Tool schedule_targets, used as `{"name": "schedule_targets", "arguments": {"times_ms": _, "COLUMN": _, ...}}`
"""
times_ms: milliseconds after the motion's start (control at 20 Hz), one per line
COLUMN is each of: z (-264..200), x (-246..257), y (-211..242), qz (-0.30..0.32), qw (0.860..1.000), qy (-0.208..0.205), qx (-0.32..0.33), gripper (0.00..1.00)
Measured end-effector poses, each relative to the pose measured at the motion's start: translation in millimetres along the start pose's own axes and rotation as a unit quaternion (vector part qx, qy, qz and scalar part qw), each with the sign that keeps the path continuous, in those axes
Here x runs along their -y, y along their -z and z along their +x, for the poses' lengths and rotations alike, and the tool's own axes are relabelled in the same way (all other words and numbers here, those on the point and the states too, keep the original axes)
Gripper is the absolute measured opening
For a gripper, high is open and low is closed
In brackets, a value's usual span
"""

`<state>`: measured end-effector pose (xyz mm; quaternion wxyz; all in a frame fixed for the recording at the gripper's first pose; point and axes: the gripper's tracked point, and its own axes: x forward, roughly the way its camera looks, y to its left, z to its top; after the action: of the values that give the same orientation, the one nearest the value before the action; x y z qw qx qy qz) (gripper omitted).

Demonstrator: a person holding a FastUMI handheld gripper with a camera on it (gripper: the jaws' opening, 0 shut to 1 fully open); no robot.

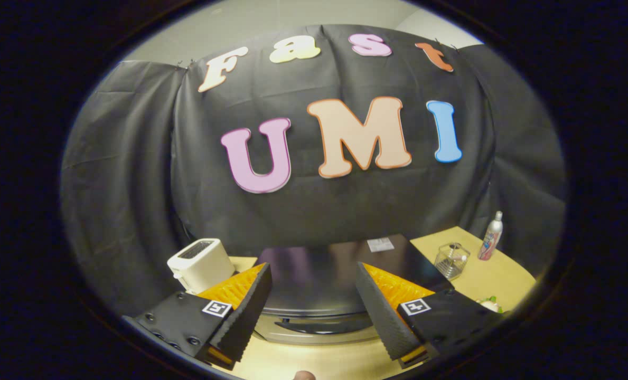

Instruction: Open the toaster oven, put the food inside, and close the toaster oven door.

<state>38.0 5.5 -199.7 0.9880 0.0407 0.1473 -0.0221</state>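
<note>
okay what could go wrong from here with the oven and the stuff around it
The gripper is open, above the closed toaster oven; its handle sits low between the fingers, so a grab could miss or slip off. The white toaster stands close beside the left finger and might get knocked. The glass jar and bottle could tip on a wide swing.

The claw (314, 287) hangs above the toaster oven (319, 279), its fingers spread wide and touching nothing, with the oven's dark glossy top between and just beyond them and the door handle (321, 326) low between them. A white toaster (202, 264) stands on the wooden surface (496, 274) beside the oven, just past the left finger. Past the right finger sit a clear glass jar (451, 260), a slim bottle (490, 236) and a bit of food (489, 303).
</note>
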Motion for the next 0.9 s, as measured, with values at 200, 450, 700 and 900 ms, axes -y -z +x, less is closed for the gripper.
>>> {"name": "schedule_targets", "arguments": {"times_ms": 200, "z": 11, "x": 7, "y": 35, "qz": 0.001, "qw": 0.999, "qy": 0.012, "qx": -0.032, "gripper": 1.00}}
{"name": "schedule_targets", "arguments": {"times_ms": 450, "z": 13, "x": 10, "y": 60, "qz": -0.023, "qw": 0.998, "qy": 0.022, "qx": -0.054, "gripper": 1.00}}
{"name": "schedule_targets", "arguments": {"times_ms": 700, "z": 12, "x": 13, "y": 62, "qz": -0.040, "qw": 0.997, "qy": 0.030, "qx": -0.053, "gripper": 1.00}}
{"name": "schedule_targets", "arguments": {"times_ms": 900, "z": -4, "x": 15, "y": 68, "qz": -0.035, "qw": 0.997, "qy": 0.032, "qx": -0.056, "gripper": 1.00}}
